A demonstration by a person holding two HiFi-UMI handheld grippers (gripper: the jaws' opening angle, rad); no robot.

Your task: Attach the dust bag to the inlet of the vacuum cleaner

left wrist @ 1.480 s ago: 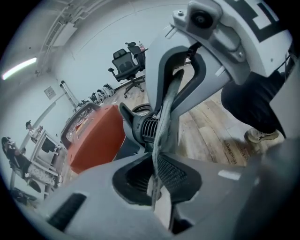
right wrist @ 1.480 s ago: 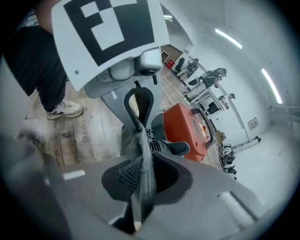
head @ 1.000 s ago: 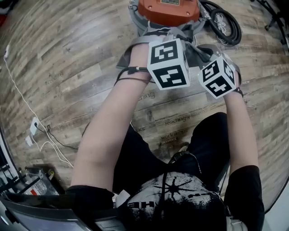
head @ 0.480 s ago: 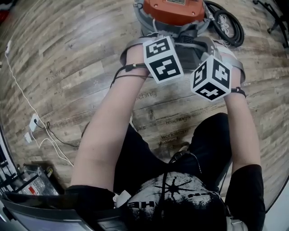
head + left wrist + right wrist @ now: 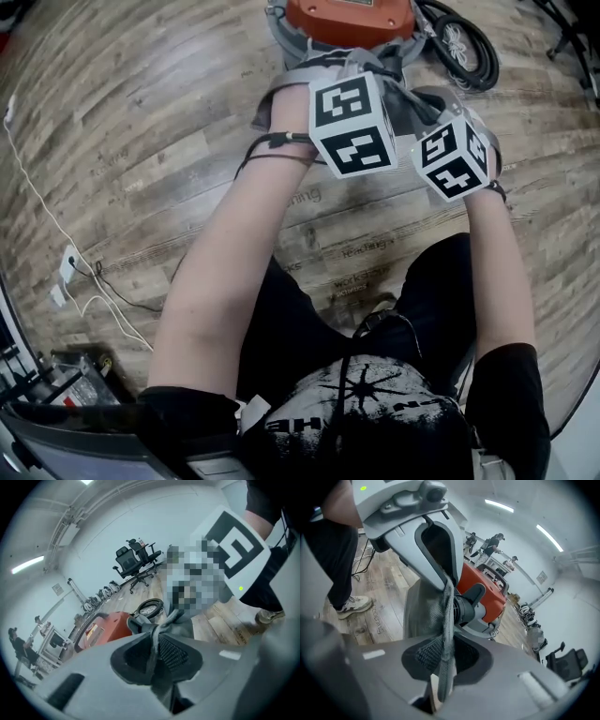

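Note:
The orange vacuum cleaner [image 5: 349, 14] stands on the wood floor at the top of the head view. The grey fabric dust bag [image 5: 415, 105] hangs just in front of it, under both marker cubes. My left gripper [image 5: 152, 651] pinches an edge of the bag, and its jaws are opening slightly. My right gripper [image 5: 443, 660] clamps another fold of the bag [image 5: 423, 609], and its jaws are closing slightly. In the right gripper view the bag's mouth sits against the black inlet [image 5: 468, 605] on the vacuum [image 5: 487, 590]. I cannot tell whether it is seated.
A coiled black hose [image 5: 466, 49] lies to the right of the vacuum. A white cable and a power strip [image 5: 69, 266] lie on the floor at the left. Office chairs [image 5: 136, 562] and people [image 5: 493, 545] are far behind. The person's legs fill the near floor.
Half a second ago both grippers had pushed the bag up toward the vacuum. They have since drawn back to about where they were a second ago.

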